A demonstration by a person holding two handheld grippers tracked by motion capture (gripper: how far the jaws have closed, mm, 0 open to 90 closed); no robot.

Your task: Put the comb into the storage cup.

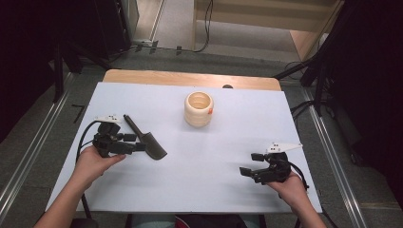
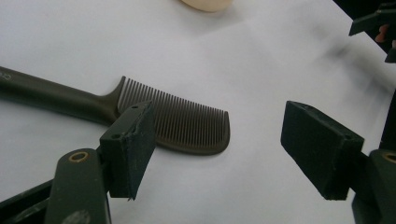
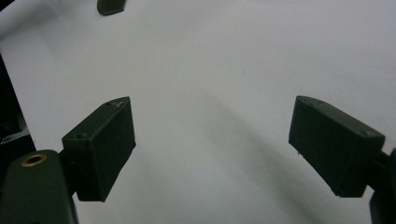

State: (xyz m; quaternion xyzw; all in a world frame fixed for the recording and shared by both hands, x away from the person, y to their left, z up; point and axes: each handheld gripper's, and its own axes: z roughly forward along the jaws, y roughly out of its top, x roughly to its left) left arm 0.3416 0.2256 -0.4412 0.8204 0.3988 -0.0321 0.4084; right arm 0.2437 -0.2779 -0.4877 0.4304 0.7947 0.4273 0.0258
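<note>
A dark comb [image 1: 146,138] with a long thin handle lies flat on the white table sheet [image 1: 228,142], left of centre. My left gripper [image 1: 138,143] is open right beside it, its tips at the comb's toothed end. Seen from the left gripper view, the comb [image 2: 177,123] lies just past the left jaw, and nothing is between the jaws. My right gripper [image 1: 248,164] is open near the front right of the sheet, holding nothing. A cream ribbed cup [image 1: 198,108] stands upright at the back centre.
The white sheet covers a wooden table whose far edge [image 1: 190,78] shows behind it. Metal rails run along both sides on the floor [image 1: 332,156]. Dark stands and cables sit beyond the table. The comb's tip [image 3: 111,6] appears far off in the right gripper view.
</note>
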